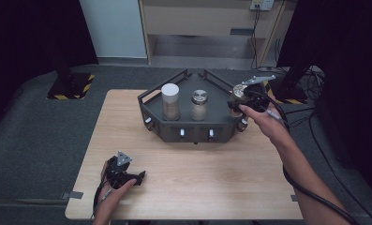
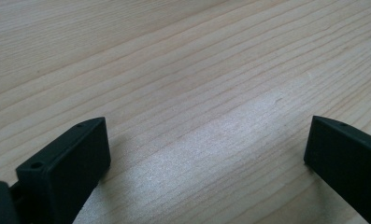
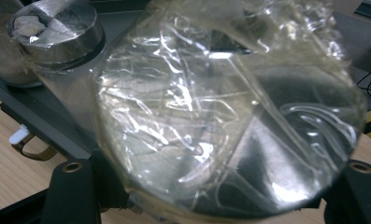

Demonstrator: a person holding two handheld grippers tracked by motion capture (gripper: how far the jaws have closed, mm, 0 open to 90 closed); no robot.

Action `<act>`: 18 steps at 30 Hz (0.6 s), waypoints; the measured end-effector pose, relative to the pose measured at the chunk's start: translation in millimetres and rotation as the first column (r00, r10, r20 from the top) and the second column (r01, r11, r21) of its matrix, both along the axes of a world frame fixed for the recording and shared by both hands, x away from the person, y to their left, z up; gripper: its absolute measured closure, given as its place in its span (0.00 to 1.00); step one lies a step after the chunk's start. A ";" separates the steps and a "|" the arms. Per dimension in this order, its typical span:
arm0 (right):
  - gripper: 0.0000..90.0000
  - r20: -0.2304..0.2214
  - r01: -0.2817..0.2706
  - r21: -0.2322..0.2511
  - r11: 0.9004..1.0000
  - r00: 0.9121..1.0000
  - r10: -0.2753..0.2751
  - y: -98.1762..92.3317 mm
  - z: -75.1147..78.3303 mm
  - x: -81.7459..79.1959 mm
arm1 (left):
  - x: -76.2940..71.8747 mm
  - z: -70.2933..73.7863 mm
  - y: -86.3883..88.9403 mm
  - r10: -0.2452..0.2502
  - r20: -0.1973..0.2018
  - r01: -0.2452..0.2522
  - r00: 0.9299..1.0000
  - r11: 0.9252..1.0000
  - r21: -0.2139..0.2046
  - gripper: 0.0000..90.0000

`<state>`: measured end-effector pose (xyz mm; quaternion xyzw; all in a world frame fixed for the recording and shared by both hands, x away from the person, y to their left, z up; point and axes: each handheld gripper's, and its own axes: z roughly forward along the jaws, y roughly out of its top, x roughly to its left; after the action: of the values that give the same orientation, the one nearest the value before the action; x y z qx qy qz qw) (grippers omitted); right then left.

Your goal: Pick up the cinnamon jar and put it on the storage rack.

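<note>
My right gripper [image 1: 236, 101] is shut on a jar [image 1: 240, 91] with a shiny metal lid, held at the right corner of a dark grey tray [image 1: 193, 133]. In the right gripper view the jar's lid [image 3: 230, 116], wrapped in crinkled clear film, sits between my two black jaws of the right gripper [image 3: 214, 179]. A jar with a white lid [image 1: 170, 101] and a jar with a metal lid [image 1: 199, 105] stand upright inside the tray. My left gripper [image 1: 137, 177] rests low on the wooden table [image 1: 197, 183] near its front left, open, with bare wood between its jaws [image 2: 206, 154].
The second metal-lidded jar [image 3: 57, 28] stands just beyond the held one, over the tray wall [image 3: 38, 116], which carries a small white and brass latch [image 3: 26, 142]. Cables [image 1: 315, 197] trail off the table's right side. A cabinet [image 1: 207, 28] stands behind the table.
</note>
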<state>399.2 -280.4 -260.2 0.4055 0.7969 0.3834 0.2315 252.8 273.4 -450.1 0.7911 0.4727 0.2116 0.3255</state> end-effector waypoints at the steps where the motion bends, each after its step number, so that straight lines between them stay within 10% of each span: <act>1: 0.35 0.000 -0.001 -0.001 1.000 1.000 0.001 1.2 0.2 1.4 | 0.0 -0.1 0.1 0.000 0.001 0.000 1.000 1.000 -0.001 0.00; 18: 0.35 -0.008 0.008 -0.011 1.000 1.000 -0.009 14.4 -0.3 17.2 | 0.0 0.0 0.0 0.000 0.000 0.000 1.000 1.000 0.000 0.00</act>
<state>416.4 -266.0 -260.5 0.4092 0.7983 0.3762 0.2320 252.8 273.4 -450.1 0.7911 0.4727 0.2116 0.3255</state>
